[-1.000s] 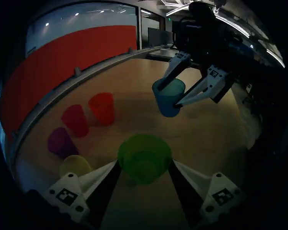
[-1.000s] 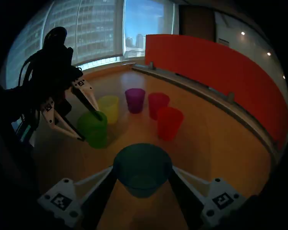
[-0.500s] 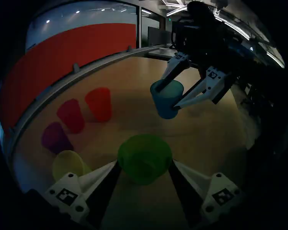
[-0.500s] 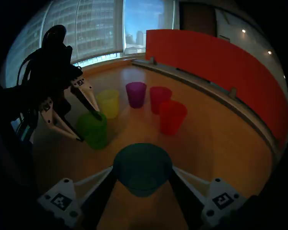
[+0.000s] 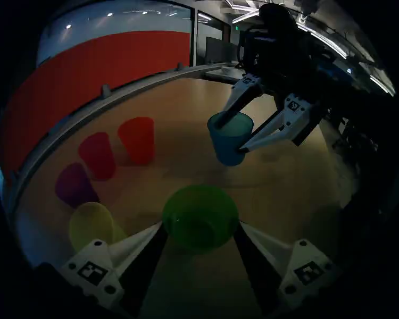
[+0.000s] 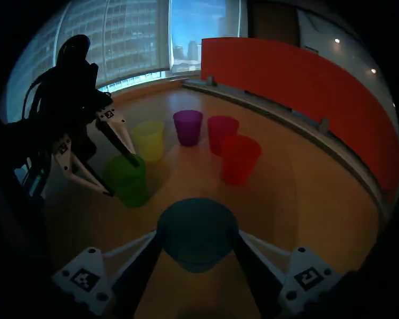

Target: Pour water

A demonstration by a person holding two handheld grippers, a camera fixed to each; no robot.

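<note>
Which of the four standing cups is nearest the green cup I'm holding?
The yellow cup, right beside the green cup; the purple cup, pink cup and red cup stand farther off.

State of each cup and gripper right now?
Green plastic cup: upright, held.
Teal plastic cup: upright, held.
Left gripper: shut on green plastic cup.
Right gripper: shut on teal plastic cup.
Yellow plastic cup: upright, free.
Purple plastic cup: upright, free.
Pink plastic cup: upright, free.
Red plastic cup: upright, free.
</note>
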